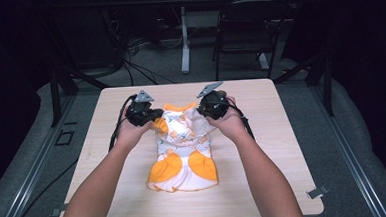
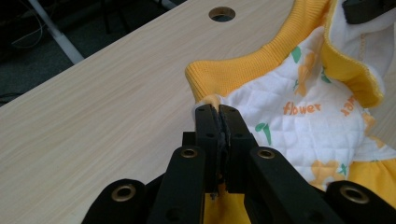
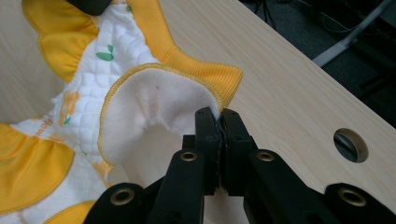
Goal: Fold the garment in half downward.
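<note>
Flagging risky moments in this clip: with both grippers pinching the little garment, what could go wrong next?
1. Both the left gripper and the right gripper clamp only thin edges of the garment, so fabric may slip free.
2. Pulling apart could stretch the orange ribbed hem.

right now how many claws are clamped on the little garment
2. The left claw is shut on the garment at its orange ribbed edge; the right claw is shut on the opposite side's white lining edge.

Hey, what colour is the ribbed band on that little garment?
Orange-yellow; the ribbed band shows best in the left gripper view, edging the white quilted garment.
</note>
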`<state>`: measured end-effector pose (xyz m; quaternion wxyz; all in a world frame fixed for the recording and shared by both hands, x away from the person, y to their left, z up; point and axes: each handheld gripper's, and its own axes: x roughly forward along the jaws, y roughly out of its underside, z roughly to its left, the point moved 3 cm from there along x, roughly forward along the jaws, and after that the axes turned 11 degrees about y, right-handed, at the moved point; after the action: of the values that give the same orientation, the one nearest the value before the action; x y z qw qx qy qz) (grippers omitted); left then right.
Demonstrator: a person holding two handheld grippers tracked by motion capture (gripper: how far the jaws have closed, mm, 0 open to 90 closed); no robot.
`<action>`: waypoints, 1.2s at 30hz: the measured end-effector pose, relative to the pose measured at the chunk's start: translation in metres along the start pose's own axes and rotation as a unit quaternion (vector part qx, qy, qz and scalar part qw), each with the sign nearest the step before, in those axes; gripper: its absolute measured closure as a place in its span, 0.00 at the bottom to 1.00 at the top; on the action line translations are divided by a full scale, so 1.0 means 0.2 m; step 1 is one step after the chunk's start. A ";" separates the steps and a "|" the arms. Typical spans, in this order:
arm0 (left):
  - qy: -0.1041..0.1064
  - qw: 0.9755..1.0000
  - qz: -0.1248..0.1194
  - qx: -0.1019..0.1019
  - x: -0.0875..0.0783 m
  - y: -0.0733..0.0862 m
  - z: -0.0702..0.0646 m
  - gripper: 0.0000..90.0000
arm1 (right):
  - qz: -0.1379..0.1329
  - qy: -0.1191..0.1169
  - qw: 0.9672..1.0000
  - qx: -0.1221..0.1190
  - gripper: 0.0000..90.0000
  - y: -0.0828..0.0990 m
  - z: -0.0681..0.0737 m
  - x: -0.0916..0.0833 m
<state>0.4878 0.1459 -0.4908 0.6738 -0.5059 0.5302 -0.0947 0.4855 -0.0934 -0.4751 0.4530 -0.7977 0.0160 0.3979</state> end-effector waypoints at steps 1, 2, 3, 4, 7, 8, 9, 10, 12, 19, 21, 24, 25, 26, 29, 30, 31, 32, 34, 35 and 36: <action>0.003 1.000 -0.004 -0.002 -0.01 0.01 0.00 0.98 | -0.003 0.000 1.000 -0.002 0.97 0.00 0.01 0.00; 0.002 1.000 -0.007 -0.001 -0.01 0.02 -0.01 0.98 | -0.004 -0.003 1.000 -0.008 0.97 0.00 0.01 -0.01; 0.006 1.000 -0.007 0.000 -0.02 0.02 -0.01 0.98 | -0.007 -0.004 1.000 -0.008 0.97 0.00 0.02 -0.02; 0.006 1.000 -0.007 0.000 -0.03 0.03 -0.01 0.98 | -0.010 -0.005 1.000 -0.008 0.97 0.00 0.03 -0.03; 0.013 1.000 -0.013 0.000 -0.05 0.05 -0.02 0.98 | -0.011 -0.012 1.000 -0.015 0.97 0.02 0.05 -0.04; 0.017 1.000 -0.012 0.002 -0.05 0.05 -0.03 0.98 | -0.013 -0.015 1.000 -0.014 0.97 0.03 0.05 -0.05; 0.020 1.000 -0.012 0.004 -0.06 0.06 -0.04 0.98 | -0.013 -0.016 1.000 -0.015 0.97 0.03 0.06 -0.05; 0.021 1.000 -0.013 0.005 -0.06 0.07 -0.05 0.98 | -0.015 -0.019 1.000 -0.016 0.97 0.04 0.07 -0.06; 0.024 1.000 -0.011 0.007 -0.06 0.08 -0.06 0.98 | -0.016 -0.025 0.999 -0.019 0.97 0.06 0.07 -0.07; 0.033 0.999 -0.006 0.018 -0.08 0.12 -0.12 0.98 | -0.011 -0.033 0.999 -0.026 0.97 0.11 0.11 -0.09; 0.035 0.999 -0.003 0.020 -0.08 0.14 -0.14 0.98 | -0.009 -0.034 0.999 -0.032 0.97 0.12 0.12 -0.10; 0.040 0.999 0.002 0.024 -0.08 0.16 -0.15 0.98 | -0.008 -0.039 0.999 -0.032 0.97 0.14 0.14 -0.09; 0.040 0.999 0.003 0.023 -0.08 0.16 -0.16 0.98 | -0.006 -0.041 0.999 -0.035 0.97 0.15 0.14 -0.09; 0.041 0.999 0.003 0.025 -0.08 0.17 -0.16 0.98 | -0.005 -0.042 0.998 -0.036 0.97 0.16 0.15 -0.10; 0.043 0.999 0.006 0.025 -0.08 0.19 -0.18 0.98 | -0.002 -0.044 0.998 -0.041 0.97 0.18 0.16 -0.10; 0.044 0.999 0.007 0.026 -0.08 0.20 -0.19 0.98 | -0.003 -0.046 0.998 -0.042 0.97 0.18 0.17 -0.10; 0.046 0.999 0.008 0.028 -0.08 0.20 -0.19 0.98 | -0.003 -0.047 0.998 -0.043 0.97 0.18 0.17 -0.11; 0.045 0.999 0.008 0.029 -0.08 0.21 -0.20 0.98 | -0.003 -0.049 0.998 -0.044 0.97 0.19 0.17 -0.12; 0.050 0.998 0.007 0.030 -0.08 0.22 -0.21 0.98 | -0.001 -0.049 0.998 -0.048 0.97 0.19 0.18 -0.13; 0.051 0.998 0.007 0.028 -0.08 0.23 -0.21 0.98 | 0.001 -0.049 0.997 -0.052 0.97 0.19 0.18 -0.13; 0.052 0.998 0.006 0.028 -0.08 0.24 -0.22 0.98 | 0.003 -0.051 0.997 -0.054 0.97 0.19 0.19 -0.13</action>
<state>0.4263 0.1534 -0.5148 0.6597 -0.4778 0.5650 -0.1315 0.4293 -0.0973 -0.4959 0.4083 -0.7997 -0.0262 0.4394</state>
